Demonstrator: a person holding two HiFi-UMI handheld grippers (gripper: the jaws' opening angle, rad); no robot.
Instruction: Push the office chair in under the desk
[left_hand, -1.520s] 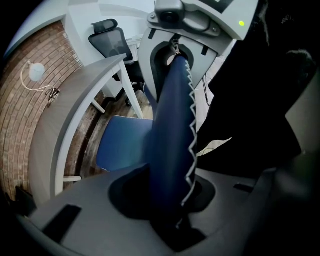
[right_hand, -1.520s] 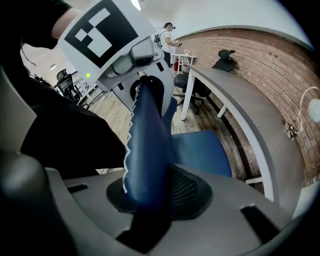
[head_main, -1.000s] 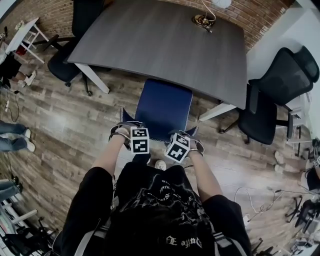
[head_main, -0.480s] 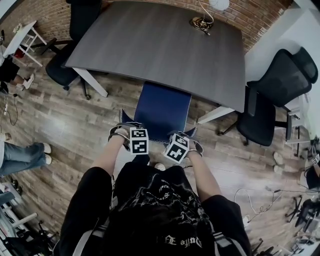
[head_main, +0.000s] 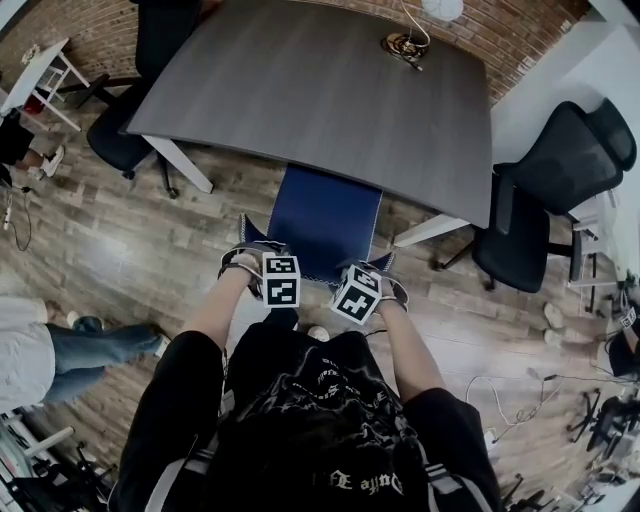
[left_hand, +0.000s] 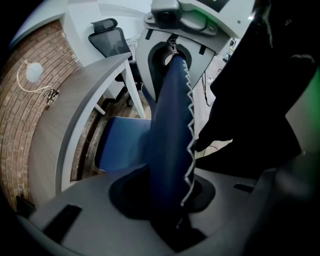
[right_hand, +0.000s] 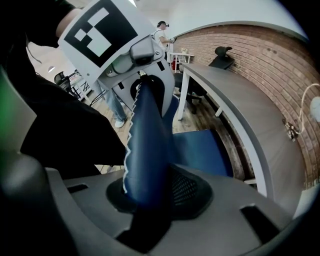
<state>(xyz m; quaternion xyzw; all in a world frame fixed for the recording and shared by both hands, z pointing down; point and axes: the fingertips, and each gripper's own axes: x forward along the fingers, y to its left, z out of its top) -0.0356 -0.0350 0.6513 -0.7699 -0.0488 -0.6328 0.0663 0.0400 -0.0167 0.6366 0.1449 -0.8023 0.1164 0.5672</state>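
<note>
Head view: both forearms reach forward side by side. The left gripper (head_main: 262, 275) and the right gripper (head_main: 368, 285) sit on the top edge of the blue office chair (head_main: 326, 218), near its two corners. The front of its seat lies under the edge of the grey desk (head_main: 320, 90).

Left gripper view: the jaws, partway apart, pinch the blue backrest (left_hand: 172, 130), which is edged with pale zigzag stitching.

Right gripper view: these jaws likewise clamp the backrest's edge.

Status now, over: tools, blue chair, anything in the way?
Left tool, right tool shut on chair backrest. Seat front under desk edge, rest out. No obstacle seen; desk leg close on right.
</note>
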